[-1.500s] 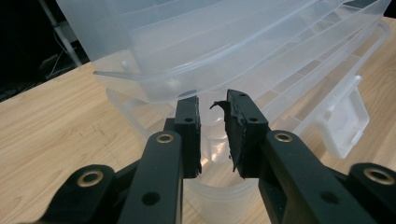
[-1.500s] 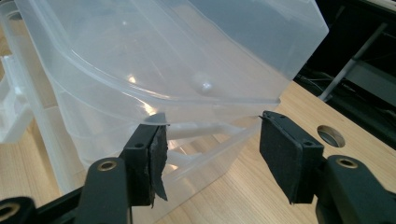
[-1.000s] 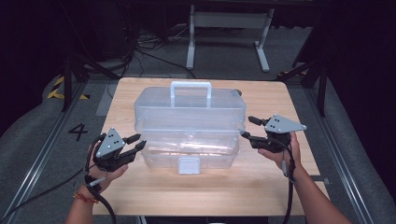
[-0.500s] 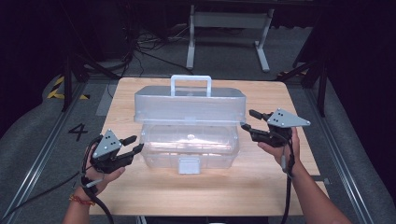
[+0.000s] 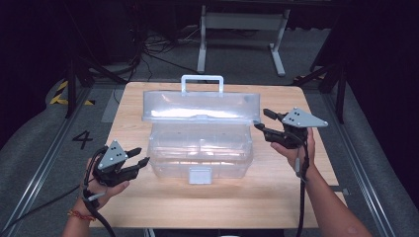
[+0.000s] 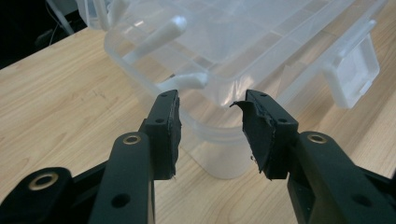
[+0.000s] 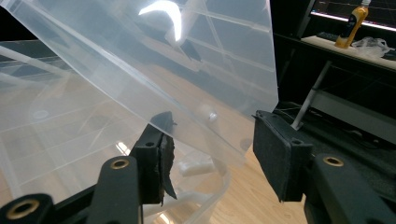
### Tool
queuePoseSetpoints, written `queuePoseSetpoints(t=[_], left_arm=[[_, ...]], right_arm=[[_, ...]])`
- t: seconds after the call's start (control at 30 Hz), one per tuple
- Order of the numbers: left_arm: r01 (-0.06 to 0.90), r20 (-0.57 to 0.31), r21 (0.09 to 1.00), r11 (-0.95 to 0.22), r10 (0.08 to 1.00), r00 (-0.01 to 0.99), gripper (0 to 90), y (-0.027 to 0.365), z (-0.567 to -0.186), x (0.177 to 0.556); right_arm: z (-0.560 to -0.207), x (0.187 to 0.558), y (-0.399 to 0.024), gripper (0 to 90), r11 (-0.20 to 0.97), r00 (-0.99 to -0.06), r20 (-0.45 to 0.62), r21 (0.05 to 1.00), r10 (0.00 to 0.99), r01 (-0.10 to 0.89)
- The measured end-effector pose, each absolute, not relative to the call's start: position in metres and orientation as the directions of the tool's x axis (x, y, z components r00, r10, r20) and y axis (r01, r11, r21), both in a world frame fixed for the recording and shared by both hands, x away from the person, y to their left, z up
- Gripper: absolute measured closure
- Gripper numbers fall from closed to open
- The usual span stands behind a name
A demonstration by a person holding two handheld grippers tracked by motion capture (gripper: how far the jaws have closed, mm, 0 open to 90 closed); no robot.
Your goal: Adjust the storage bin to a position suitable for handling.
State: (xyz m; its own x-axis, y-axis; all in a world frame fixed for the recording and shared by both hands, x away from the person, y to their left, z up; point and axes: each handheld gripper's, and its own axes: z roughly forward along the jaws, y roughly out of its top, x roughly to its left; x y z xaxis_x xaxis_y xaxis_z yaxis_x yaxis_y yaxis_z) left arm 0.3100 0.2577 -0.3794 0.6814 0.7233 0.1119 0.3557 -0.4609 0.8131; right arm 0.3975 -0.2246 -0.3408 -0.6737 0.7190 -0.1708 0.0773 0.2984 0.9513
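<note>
Two grippers flank a clear plastic box (image 5: 200, 153) at mid-table, neither holding anything. The left gripper (image 5: 141, 157) sits released beside the box's left front corner, its jaws just spreading wider. The right gripper (image 5: 263, 121), jaws just narrowing around the raised lid (image 5: 200, 106)'s right edge, isn't pressing yet. The risk I see: the lid dropping shut if that slick edge slips, or the light box sliding on the table (image 5: 217, 202)

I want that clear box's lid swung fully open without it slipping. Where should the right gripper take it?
Judging by its pose, grip the lid at its thin right side edge, coming in from the right. The panel stands half raised, and that edge already lies between the right gripper's open jaws.
</note>
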Motion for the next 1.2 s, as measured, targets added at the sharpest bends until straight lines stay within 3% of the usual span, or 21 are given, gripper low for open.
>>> queuePoseSetpoints(t=[0.53,1.2], left_arm=[[0.448,0.088,0.747,-0.492,0.741,0.666,54.7,0.269,-0.412,0.309],[0.54,0.045,0.63,-0.559,0.72,0.692,49.1,0.259,-0.456,0.317]], right_arm=[[-0.331,0.408,-0.213,61.5,0.263,-0.653,-0.169,0.964,0.738,0.048],[-0.323,0.419,-0.203,68.5,0.223,-0.571,-0.162,0.974,0.805,0.038]])
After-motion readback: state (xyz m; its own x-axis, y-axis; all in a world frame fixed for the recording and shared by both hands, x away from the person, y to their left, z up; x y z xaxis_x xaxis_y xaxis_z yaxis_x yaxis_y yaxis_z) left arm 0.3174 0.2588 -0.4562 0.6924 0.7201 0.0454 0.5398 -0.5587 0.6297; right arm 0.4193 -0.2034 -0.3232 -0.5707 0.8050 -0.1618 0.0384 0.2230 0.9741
